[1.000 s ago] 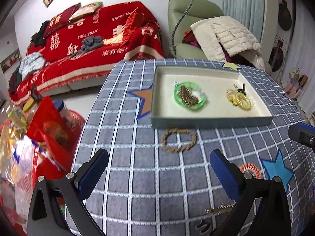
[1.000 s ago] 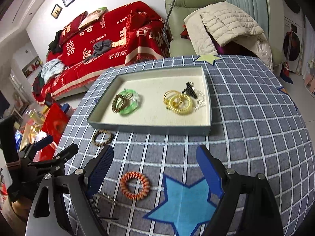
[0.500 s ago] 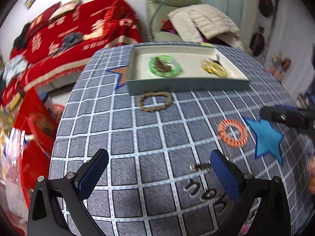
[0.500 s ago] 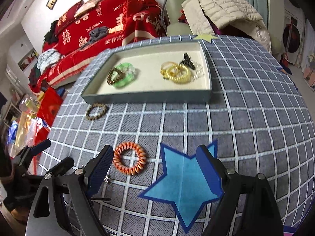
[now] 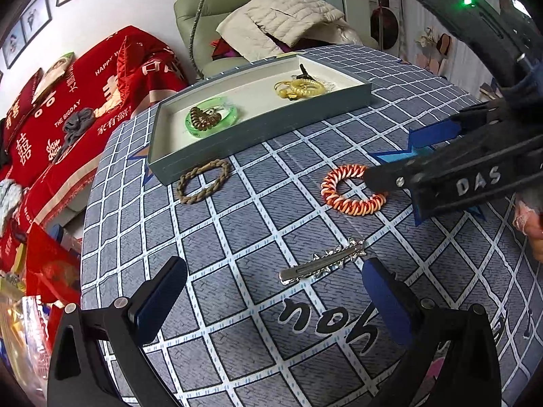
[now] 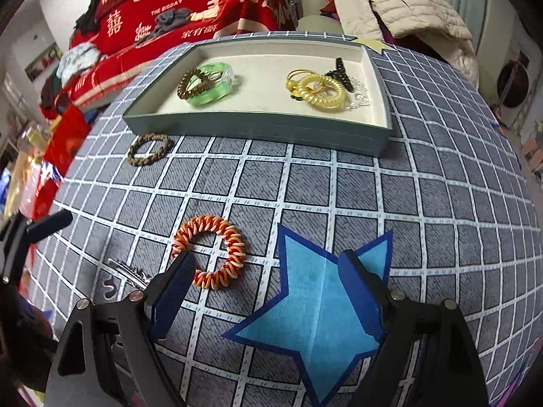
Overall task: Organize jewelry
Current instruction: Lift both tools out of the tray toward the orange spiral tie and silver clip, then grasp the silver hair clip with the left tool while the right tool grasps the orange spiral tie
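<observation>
A grey tray (image 5: 271, 125) (image 6: 258, 127) holds a green bangle (image 5: 211, 118) (image 6: 209, 83) and a yellow coil tie (image 5: 303, 88) (image 6: 320, 93). On the checked cloth lie a brown braided bracelet (image 5: 203, 180) (image 6: 148, 149), an orange-white coil hair tie (image 5: 353, 190) (image 6: 208, 251) and a silver hair clip (image 5: 322, 264) (image 6: 130, 273). My left gripper (image 5: 275, 298) is open, low over the cloth just before the clip. My right gripper (image 6: 268, 285) is open, its left finger (image 6: 173, 291) at the coil tie's near edge.
A blue star (image 6: 322, 302) is printed on the cloth under my right gripper. A red-covered sofa (image 5: 68, 101) and a green armchair with a beige jacket (image 5: 281, 23) stand beyond the table. Red bags (image 5: 40, 271) sit off the table's left edge.
Both grippers have moved down and closer to the cloth. The right gripper has come up to the orange coil tie; the left has swung right, toward the silver clip.
</observation>
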A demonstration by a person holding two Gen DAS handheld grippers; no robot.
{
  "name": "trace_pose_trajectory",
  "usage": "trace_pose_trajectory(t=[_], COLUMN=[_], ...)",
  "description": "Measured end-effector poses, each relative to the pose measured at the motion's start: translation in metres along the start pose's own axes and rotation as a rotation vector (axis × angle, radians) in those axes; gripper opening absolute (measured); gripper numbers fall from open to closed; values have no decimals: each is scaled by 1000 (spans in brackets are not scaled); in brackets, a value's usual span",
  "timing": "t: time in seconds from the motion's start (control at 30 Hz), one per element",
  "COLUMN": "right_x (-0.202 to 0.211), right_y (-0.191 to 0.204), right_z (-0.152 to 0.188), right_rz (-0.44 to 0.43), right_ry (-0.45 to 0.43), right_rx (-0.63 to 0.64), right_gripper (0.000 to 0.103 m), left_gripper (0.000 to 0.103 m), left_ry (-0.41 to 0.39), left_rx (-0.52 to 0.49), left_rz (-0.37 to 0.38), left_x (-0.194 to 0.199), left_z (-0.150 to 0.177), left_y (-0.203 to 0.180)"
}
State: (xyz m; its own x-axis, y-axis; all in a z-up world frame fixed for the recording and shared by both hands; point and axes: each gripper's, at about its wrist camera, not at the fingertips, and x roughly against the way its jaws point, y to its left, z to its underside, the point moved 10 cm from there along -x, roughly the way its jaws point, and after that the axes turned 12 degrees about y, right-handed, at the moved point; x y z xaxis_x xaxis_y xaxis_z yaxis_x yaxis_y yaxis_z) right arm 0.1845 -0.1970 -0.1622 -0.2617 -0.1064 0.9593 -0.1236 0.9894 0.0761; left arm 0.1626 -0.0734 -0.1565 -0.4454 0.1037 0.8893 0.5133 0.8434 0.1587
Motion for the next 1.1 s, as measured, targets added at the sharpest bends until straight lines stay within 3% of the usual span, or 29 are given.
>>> trace_pose_trajectory(t=[0.2, 0.53, 0.6, 0.77, 1.07, 1.1], right_x=[-8, -10, -9, -7, -7, -7], right_y=[9, 11, 10, 6, 2, 2], right_z=[-2, -3, -3, -2, -2, -2], right_rz=[25, 80, 90, 93, 70, 68], right_ry=[13, 3, -2, 0, -1, -1], right_rx=[54, 94, 107, 109, 88, 86], right_gripper=[58, 46, 34, 19, 19, 19], left_gripper=[103, 103, 103, 99, 90, 84], left_ry=[10, 15, 13, 41, 63, 64], left_rx=[-17, -54, -65, -96, -136, -140], left_rz=[1, 11, 18, 39, 134, 145], left_x=[-3, -8, -8, -17, -15, -15], left_z=[-3, -7, -9, -10, -5, -5], left_y=[-3, -14, -17, -24, -31, -32])
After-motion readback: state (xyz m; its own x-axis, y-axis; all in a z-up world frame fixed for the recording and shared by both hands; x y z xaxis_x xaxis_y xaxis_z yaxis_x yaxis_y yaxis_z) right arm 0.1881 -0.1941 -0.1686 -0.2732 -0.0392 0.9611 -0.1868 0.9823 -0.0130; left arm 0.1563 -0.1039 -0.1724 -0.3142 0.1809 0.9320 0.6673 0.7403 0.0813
